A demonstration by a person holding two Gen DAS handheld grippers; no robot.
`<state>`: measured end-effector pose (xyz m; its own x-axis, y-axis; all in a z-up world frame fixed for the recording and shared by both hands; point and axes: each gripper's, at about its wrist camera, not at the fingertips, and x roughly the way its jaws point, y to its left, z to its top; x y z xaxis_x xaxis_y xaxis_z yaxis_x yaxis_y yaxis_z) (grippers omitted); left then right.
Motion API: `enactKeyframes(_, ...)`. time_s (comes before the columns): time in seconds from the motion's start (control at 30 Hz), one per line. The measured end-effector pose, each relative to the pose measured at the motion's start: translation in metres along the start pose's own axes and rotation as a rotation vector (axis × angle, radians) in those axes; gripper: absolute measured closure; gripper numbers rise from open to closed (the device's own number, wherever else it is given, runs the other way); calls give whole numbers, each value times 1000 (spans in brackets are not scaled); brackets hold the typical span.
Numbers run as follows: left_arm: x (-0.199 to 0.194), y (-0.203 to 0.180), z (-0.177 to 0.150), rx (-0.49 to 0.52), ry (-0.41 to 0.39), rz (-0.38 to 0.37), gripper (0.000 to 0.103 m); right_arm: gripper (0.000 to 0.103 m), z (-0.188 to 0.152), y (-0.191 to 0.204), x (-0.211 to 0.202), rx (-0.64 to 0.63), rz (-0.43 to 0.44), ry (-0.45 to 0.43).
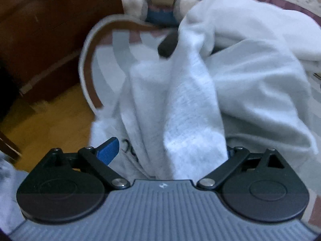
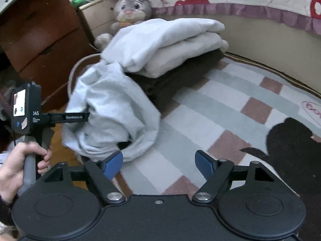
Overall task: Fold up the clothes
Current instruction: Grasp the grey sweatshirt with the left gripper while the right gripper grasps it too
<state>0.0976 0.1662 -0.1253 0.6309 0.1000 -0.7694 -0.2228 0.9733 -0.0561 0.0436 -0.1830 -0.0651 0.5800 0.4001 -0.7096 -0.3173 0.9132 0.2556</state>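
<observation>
The bed [image 2: 230, 108], under a checked sheet of grey, white and dusty pink, fills most of the right wrist view. A pile of folded white clothes [image 2: 170, 42] sits on a dark folded piece at its far end, by the headboard.

A pale grey sweatshirt [image 2: 112, 110] lies bunched at the bed's near left corner. From the left wrist camera it is a heap of soft folds [image 1: 190, 104] filling the frame, and it spills right between the left gripper [image 1: 172, 150] fingers. Those fingers stand wide; one blue pad [image 1: 108, 150] shows at the left and the other is buried under cloth. I cannot tell whether the pads press on it.

The right gripper [image 2: 159, 163] hovers over bare sheet with its blue fingers [image 2: 113, 163] spread wide and nothing between them, the sweatshirt's hem just beyond the left one.

Only the right wrist view shows the person's hand [image 2: 18, 164] on the left gripper's handle, and that gripper's black finger reaching into the sweatshirt from the side. It also shows the grey plush rabbit [image 2: 131, 8] clearly, which the left view only blurs.
</observation>
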Motion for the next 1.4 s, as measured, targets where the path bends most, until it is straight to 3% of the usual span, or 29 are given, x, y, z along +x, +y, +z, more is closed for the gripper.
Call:
enactKeyframes(0.03,6,6,1,-37,24,-53,25,20,-1,-1,-1,4,-7,-4)
enactKeyframes(0.1,10,12,3,-65,53,-114,59,20,-2,-4,-5,16,-16,-20)
enactKeyframes(0.17,3,11,3,-37,16,-110,77,20,-1,-6,-8,26,-30,-33)
enactKeyframes(0.3,-11,1,0,23,-77,-31,79,20,-3,-10,-13,20,-78,-32)
enactKeyframes(0.4,-3,3,-1,-12,-30,-63,79,20,-4,-10,-14,-11,-101,-25)
enactKeyframes(0.43,2,4,0,-25,-3,-76,76,20,-4,-10,-15,-16,-102,-24)
enactKeyframes(0.5,8,8,-1,-55,40,-101,57,20,-4,-10,-15,-16,-97,-26)
enactKeyframes(0.57,15,10,0,-64,72,-123,48,20,-3,-10,-15,-7,-88,-29)
enactKeyframes(0.63,22,12,1,-66,102,-144,46,20,-4,-10,-14,0,-86,-36)
enactKeyframes(0.67,25,14,2,-72,113,-158,48,20,-4,-9,-14,-4,-91,-39)
enactKeyframes(0.7,25,16,2,-91,116,-172,65,20,-5,-8,-13,-12,-97,-40)
enactKeyframes(0.73,18,13,3,-77,93,-178,76,20,-6,-7,-13,-17,-97,-41)
enactKeyframes(0.77,9,9,3,-57,65,-182,86,20,-6,-7,-12,-20,-93,-44)
enactKeyframes(0.8,0,4,3,-37,37,-185,89,20,-7,-7,-11,-23,-89,-46)
enactKeyframes(0.83,-10,0,3,-17,9,-189,89,20,-7,-8,-11,-19,-76,-56)
enactKeyframes(1.0,-76,-36,5,79,-110,-358,91,20,-6,-19,-3,47,25,-132)
enactKeyframes(1.23,-130,-86,6,157,-130,-572,91,19,-13,2,-2,-55,170,-138)
enactKeyframes(1.4,-161,-108,-4,224,-133,-693,91,8,-15,17,-13,-154,147,-169)
